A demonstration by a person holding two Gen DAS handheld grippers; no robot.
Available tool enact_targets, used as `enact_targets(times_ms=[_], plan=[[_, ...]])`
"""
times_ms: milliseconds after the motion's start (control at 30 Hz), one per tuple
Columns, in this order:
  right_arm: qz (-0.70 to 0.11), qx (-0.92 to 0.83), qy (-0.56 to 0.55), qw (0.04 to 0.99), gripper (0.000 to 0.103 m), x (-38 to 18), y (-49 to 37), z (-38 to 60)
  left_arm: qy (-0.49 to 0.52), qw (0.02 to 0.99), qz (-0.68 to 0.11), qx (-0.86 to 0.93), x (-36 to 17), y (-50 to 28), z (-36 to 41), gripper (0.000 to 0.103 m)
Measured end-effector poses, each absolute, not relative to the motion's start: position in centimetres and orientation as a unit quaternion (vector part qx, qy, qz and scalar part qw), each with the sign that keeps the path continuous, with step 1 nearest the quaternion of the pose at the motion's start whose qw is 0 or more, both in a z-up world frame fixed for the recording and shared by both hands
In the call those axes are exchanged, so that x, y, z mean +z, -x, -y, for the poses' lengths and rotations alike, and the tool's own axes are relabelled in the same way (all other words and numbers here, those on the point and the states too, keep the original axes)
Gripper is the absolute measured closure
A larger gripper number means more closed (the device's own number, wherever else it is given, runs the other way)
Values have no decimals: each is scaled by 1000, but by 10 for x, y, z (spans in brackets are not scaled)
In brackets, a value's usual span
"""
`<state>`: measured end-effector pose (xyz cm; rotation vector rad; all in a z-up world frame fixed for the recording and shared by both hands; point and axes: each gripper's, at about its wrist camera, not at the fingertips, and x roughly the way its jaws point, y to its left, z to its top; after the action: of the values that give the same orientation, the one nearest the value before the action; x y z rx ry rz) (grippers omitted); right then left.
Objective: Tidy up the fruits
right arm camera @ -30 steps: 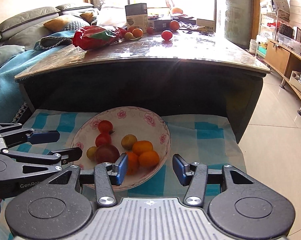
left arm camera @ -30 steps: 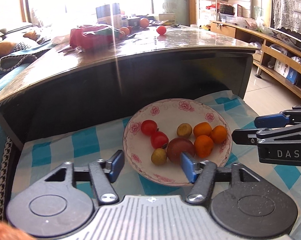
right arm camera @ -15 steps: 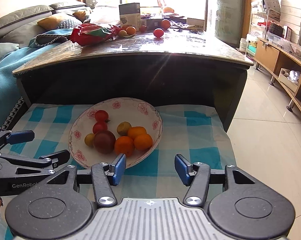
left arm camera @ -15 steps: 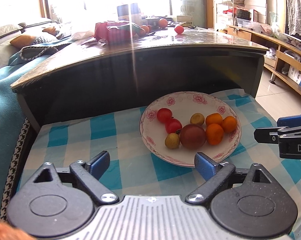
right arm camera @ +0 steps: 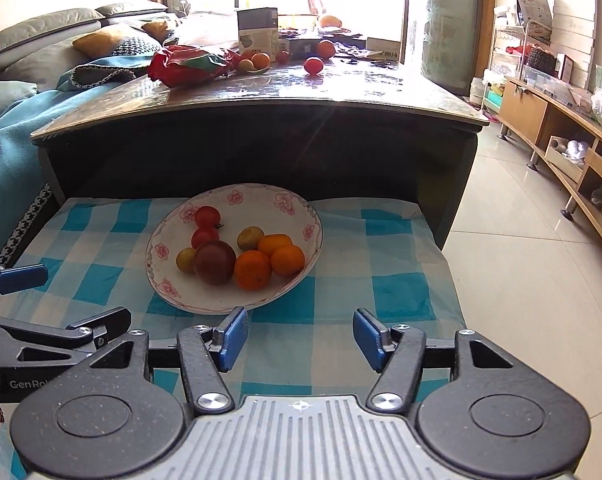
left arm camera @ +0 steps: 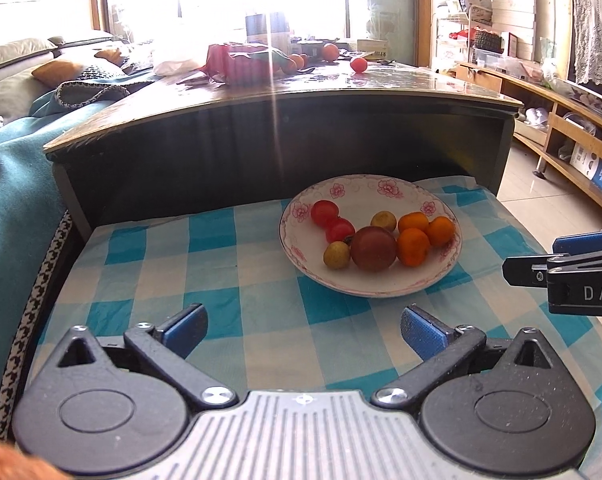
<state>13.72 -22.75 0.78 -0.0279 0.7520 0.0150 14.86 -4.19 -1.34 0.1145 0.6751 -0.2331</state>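
Over on the left, the sofa (right arm camera: pixel 41 40) is lying under a teal blanket (left arm camera: pixel 9 184), running alongside the dark coffee table (right arm camera: pixel 261 92). Nearer to me the left gripper (left arm camera: pixel 303 326) is hovering over the blue-checked cloth (left arm camera: pixel 181 264), its tongs spread wide and gripping nothing; the tips are sitting short of the plate, not touching it. The floral plate (left arm camera: pixel 365 190) is resting on the cloth just in front of the coffee table, and all the near fruit is sitting inside it: two red tomatoes (left arm camera: pixel 325 213) at the left, a small yellow-green fruit (left arm camera: pixel 336 255) below them, a big dark plum (left arm camera: pixel 373 249) in the middle, another yellowish one (left arm camera: pixel 384 221) behind it, and three oranges (left arm camera: pixel 413 246) bunching at the right, touching each other. The right gripper (right arm camera: pixel 300 338) is hanging just beside the plate's near rim, tongs also standing apart and empty. Up on the tabletop more fruit is lying loose near a red bag (right arm camera: pixel 189 65) and a carton (right arm camera: pixel 258 31), with one tomato (right arm camera: pixel 313 65) sitting alone. Farthest right, a low wooden shelf (right arm camera: pixel 561 120) is running along the wall above the tiled floor (right arm camera: pixel 533 280)
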Motion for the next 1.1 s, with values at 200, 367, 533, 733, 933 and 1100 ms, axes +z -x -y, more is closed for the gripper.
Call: enact_targets(times_ms=[200, 367, 533, 733, 933, 1100], plan=[[-366, 6, 20, 930, 50, 8, -123, 221, -31, 935, -333, -113, -11, -132, 29, 0], [-371, 6, 19, 929, 50, 8, -109, 217, -24, 936, -333, -113, -11, -115, 20, 0], [-369, 6, 14, 929, 49, 11, -92, 213, -25, 935, -333, -115, -10, -99, 17, 0], [-368, 8, 17, 929, 49, 14, -71, 207, -20, 934, -334, -122, -8, -81, 17, 0], [-368, 6, 16, 930, 49, 17, -55, 206, -16, 935, -333, -122, -5, -66, 12, 0], [-366, 6, 14, 930, 49, 20, -43, 205, -12, 935, -333, -122, -3, -57, 8, 0]])
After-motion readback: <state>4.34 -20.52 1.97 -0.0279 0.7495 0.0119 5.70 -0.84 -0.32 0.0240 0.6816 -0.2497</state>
